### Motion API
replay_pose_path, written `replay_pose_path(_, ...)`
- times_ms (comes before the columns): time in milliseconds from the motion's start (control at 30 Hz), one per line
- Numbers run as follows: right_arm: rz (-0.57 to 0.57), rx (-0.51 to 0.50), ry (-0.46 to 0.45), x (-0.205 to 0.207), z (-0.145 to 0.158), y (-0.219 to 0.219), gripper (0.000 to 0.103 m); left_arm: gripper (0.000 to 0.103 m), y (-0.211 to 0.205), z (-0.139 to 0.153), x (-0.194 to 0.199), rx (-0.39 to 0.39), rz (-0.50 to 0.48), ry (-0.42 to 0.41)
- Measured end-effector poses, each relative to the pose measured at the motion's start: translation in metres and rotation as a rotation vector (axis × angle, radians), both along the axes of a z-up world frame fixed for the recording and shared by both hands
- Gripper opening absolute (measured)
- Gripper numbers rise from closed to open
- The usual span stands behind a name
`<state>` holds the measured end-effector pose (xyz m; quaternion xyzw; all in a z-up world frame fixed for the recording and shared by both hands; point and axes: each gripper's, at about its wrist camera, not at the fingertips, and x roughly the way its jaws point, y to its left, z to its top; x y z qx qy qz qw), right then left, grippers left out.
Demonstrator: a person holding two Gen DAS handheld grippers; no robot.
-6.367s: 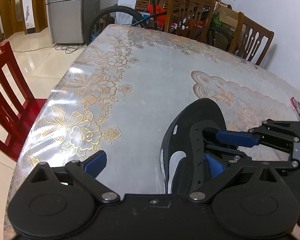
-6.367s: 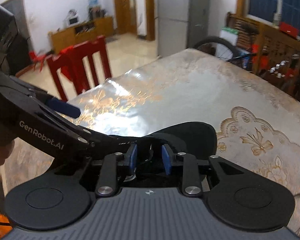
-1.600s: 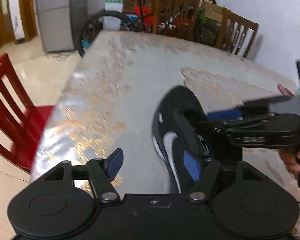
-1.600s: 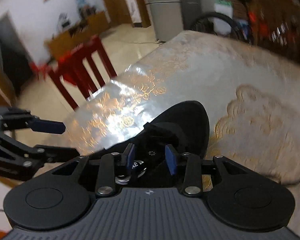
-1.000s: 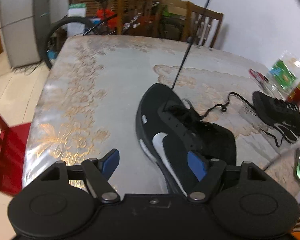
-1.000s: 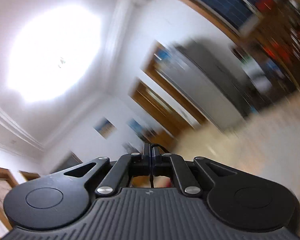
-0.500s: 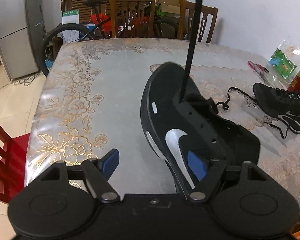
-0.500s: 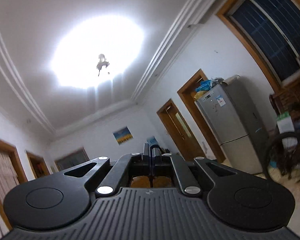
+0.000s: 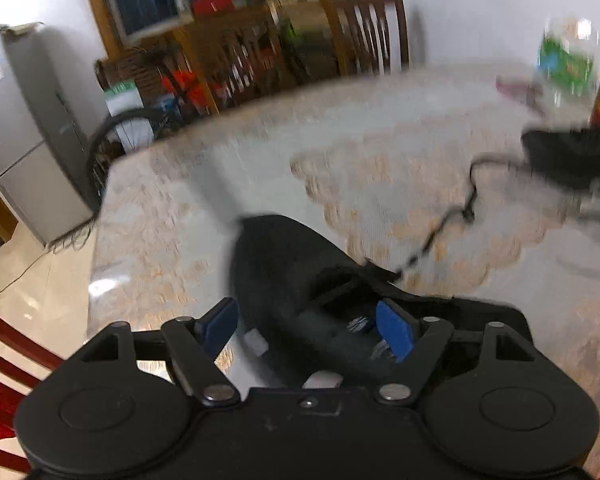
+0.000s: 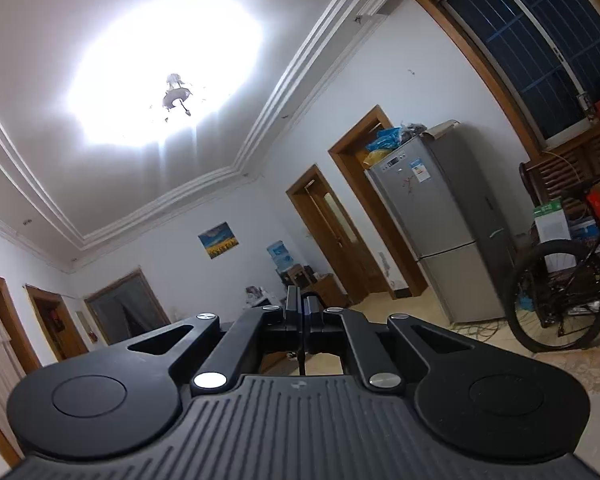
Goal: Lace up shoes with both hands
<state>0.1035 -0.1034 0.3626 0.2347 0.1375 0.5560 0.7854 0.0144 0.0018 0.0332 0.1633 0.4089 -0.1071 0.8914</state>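
The left gripper (image 9: 306, 326) is matte black with blue pads (image 9: 396, 330) and silver screws. The right gripper (image 10: 302, 316) has a ribbed black housing.

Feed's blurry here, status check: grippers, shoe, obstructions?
Left gripper open, straddling black shoe on table. Right gripper shut on lace, raised high. Second shoe off right.

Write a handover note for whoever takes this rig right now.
Left claw: open, straddling the side wall of the near black shoe on the table, bracing it.
Right claw: shut on a thin black lace, raised and pointing at the ceiling.
Second shoe lies at the far right, its lace trailing loose.
Done: one lace end drawn up. Left: thread the remaining eyelets; the count is blurred.
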Motion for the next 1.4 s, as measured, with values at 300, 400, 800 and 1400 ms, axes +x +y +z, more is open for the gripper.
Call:
replay_pose_path(300,0.009,-0.014,-0.004,-0.003,0.013,0.018,0.002,0.089,-0.014,-0.017,-0.01,0.129,-0.028,-0.059)
replay_pose_path(400,0.002,0.006,0.034,0.008,0.01,0.022,0.002,0.089,-0.013,-0.02,-0.011,0.131,-0.02,-0.052)
replay_pose_path(800,-0.085,-0.478,-0.036,0.044,-0.033,0.107,0.034,0.078,0.028,-0.022,-0.011,-0.071,0.151,0.032)
replay_pose_path(1400,-0.27,-0.796,0.432,-0.027,-0.375,-0.098,0.053,0.081,0.028,0.031,-0.066,-0.173,0.22,-0.01)
